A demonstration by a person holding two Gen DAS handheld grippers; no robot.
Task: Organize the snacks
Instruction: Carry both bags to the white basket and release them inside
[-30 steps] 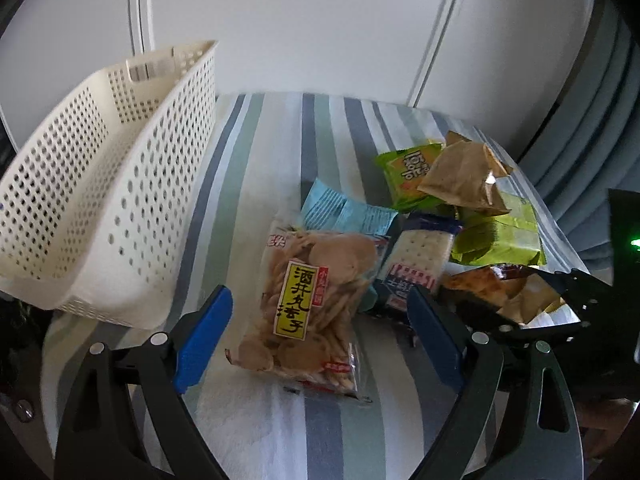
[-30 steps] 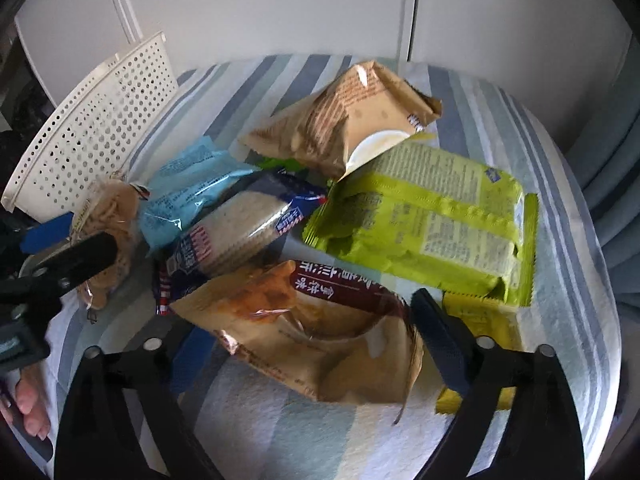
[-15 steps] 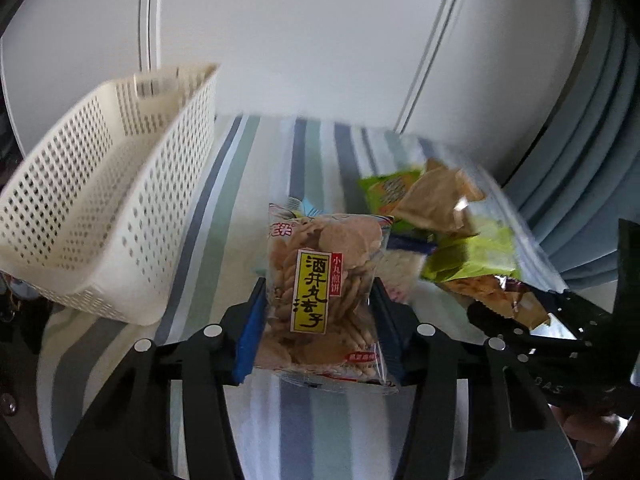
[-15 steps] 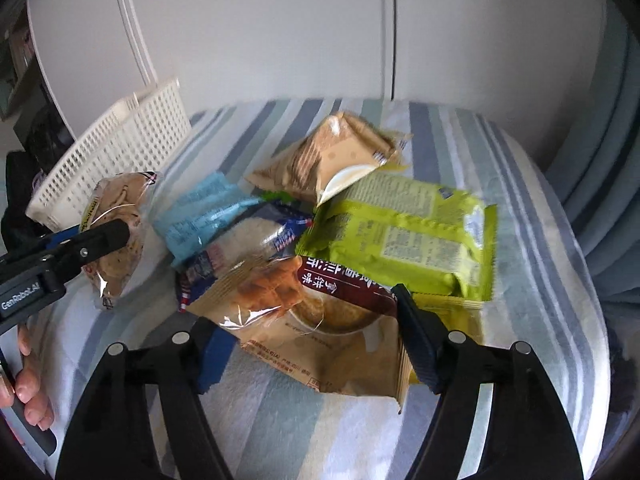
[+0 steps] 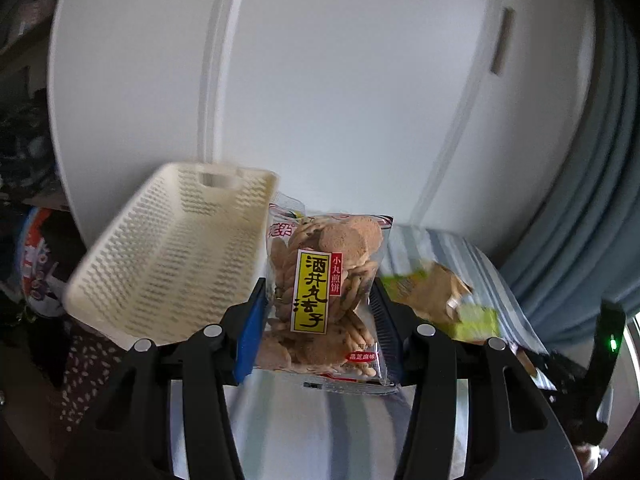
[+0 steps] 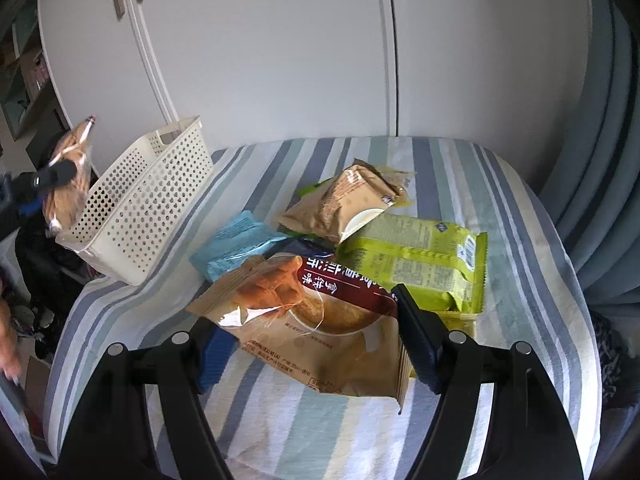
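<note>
My left gripper (image 5: 318, 312) is shut on a clear bag of round crackers (image 5: 320, 276) with a yellow label and holds it upright in the air, just right of the cream perforated basket (image 5: 172, 264). In the right wrist view that cracker bag (image 6: 68, 184) hangs beyond the basket's (image 6: 144, 208) left side. My right gripper (image 6: 316, 336) is shut on a brown snack bag (image 6: 280, 296) with a dark red band, raised a little over the pile.
On the striped cloth (image 6: 500, 208) lie a light blue pack (image 6: 236, 246), a tan bag (image 6: 348, 204), a green bag (image 6: 416, 264) and a yellow pack (image 6: 460, 320). White cupboard doors stand behind, with a grey curtain at the right.
The left gripper shut on the cracker bag and lifted it up and left towards the basket. The right gripper closed on the brown bag and rose with it.
</note>
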